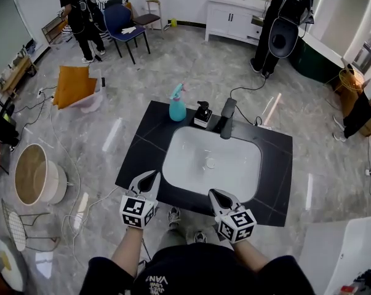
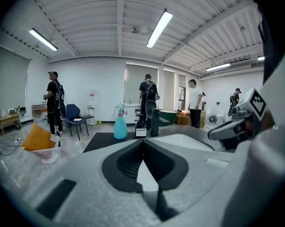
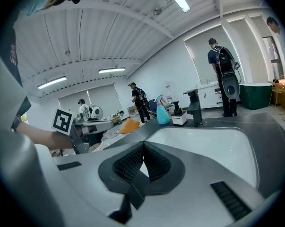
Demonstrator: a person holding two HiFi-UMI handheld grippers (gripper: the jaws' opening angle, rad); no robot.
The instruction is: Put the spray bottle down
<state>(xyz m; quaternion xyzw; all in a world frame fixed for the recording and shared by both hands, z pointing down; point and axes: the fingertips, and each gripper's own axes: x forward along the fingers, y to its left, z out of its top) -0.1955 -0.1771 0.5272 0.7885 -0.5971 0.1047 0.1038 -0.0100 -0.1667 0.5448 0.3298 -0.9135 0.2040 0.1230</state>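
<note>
The teal spray bottle with a pink trigger stands upright on the black counter, at its far edge left of the faucet; it also shows in the left gripper view and the right gripper view. My left gripper hovers at the counter's near edge, shut with nothing between its pads. My right gripper is beside it over the sink's near rim, also shut and empty. Both are well away from the bottle.
A white sink basin is set into the counter, with a black faucet and a black-and-white soap dispenser behind it. People stand at the back of the room. Cables, a round basket and an orange cushion lie on the floor at left.
</note>
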